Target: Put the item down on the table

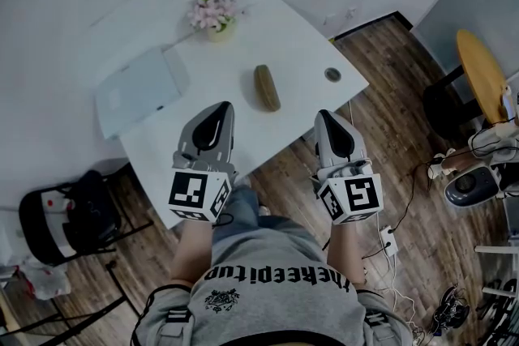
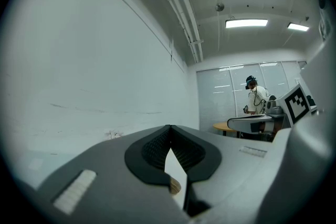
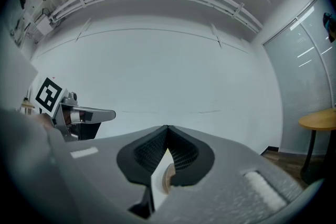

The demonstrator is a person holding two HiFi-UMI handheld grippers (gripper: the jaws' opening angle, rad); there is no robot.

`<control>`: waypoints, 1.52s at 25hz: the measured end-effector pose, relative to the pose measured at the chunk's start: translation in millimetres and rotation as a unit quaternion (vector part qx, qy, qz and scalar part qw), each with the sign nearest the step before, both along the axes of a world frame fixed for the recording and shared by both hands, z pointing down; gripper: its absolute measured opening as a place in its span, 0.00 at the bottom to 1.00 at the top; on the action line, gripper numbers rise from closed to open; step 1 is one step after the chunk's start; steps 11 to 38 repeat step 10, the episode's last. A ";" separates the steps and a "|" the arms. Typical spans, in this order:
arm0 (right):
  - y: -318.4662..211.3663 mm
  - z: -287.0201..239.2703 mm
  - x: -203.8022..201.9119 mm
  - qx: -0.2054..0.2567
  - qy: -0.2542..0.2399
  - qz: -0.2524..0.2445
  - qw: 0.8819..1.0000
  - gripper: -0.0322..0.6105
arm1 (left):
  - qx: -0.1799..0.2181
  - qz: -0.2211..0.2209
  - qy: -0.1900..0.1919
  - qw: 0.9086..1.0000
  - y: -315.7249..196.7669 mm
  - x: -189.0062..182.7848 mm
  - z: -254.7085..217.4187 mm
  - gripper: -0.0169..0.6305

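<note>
Now | left gripper (image 1: 220, 108): jaws pressed together, empty | right gripper (image 1: 325, 117): likewise | brown oblong case (image 1: 267, 87): flat on white table (image 1: 292, 40)

The distant person (image 2: 256, 98) is too small to make out

- The head view looks steeply down from above the person onto the white bench (image 1: 268, 53). The left claw (image 1: 220, 106) is at lower left and the right claw (image 1: 324, 114) at lower right.
- The left gripper view sits close behind its own jaws, tilted up at a white wall (image 2: 94, 60). The right claw shows at the right edge.
- The right gripper view sits likewise and faces a white wall, with the left claw at middle left.
</note>
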State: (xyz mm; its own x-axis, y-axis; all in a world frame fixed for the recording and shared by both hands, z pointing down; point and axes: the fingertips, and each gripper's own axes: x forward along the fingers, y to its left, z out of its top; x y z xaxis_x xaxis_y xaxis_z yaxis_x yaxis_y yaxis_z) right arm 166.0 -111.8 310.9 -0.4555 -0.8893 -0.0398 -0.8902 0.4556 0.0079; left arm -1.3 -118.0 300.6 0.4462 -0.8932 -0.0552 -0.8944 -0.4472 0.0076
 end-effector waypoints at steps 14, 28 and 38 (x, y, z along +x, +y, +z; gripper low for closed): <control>5.2 0.8 3.5 0.004 -0.001 0.001 1.000 0.05 | 0.002 0.002 0.000 1.000 5.6 4.3 1.5 0.05; 5.2 0.8 3.5 0.004 -0.001 0.001 1.000 0.05 | 0.002 0.002 0.000 1.000 5.6 4.3 1.5 0.05; 5.2 0.8 3.5 0.004 -0.001 0.001 1.000 0.05 | 0.002 0.002 0.000 1.000 5.6 4.3 1.5 0.05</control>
